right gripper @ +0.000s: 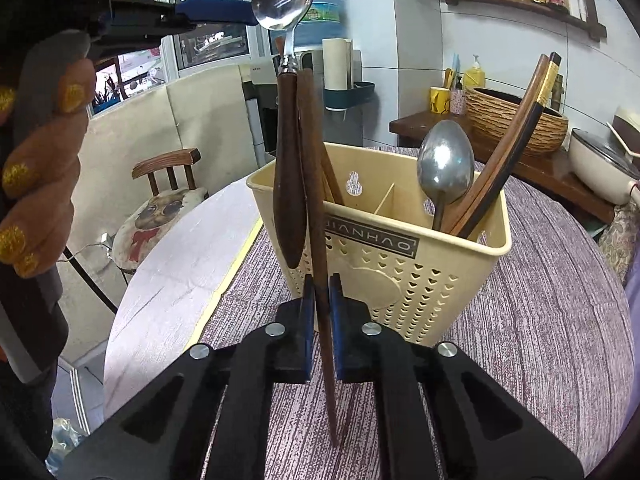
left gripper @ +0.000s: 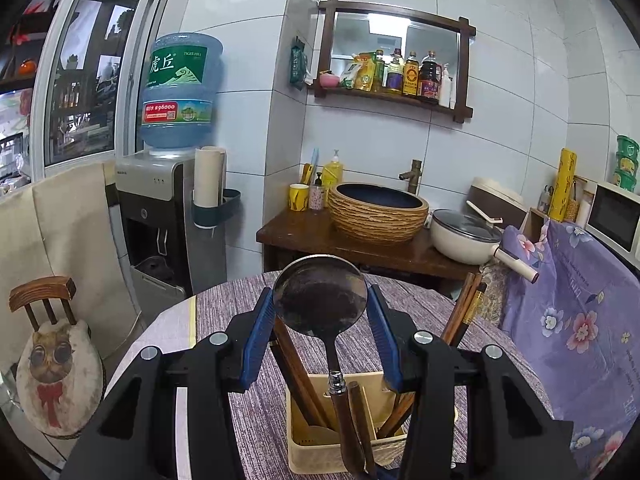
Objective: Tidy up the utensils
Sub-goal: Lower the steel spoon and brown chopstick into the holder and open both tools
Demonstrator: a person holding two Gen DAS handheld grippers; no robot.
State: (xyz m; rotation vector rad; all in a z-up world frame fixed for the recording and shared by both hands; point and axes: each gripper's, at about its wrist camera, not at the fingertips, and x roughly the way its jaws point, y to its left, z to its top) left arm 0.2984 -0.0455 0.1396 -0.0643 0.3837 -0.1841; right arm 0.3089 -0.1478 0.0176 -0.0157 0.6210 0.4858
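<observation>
Reading mirrored across the cream utensil basket (right gripper: 400,264) at frame centre: "NIANHAO". Right hand-held gripper (right gripper: 320,312) is clamping a chopstick (right gripper: 316,208); left hand-held gripper (left gripper: 320,336) is pinching the spoon (left gripper: 320,292) bowl; the table (right gripper: 540,320) is running off-frame.

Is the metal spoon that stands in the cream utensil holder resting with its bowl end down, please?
No, the metal spoon stands handle-down in the cream utensil holder, bowl up.

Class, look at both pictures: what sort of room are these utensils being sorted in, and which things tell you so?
Most likely a home kitchen or dining corner: a shelf of sauce bottles, a lidded pot beside a basin with a tap, and a water dispenser.
</observation>
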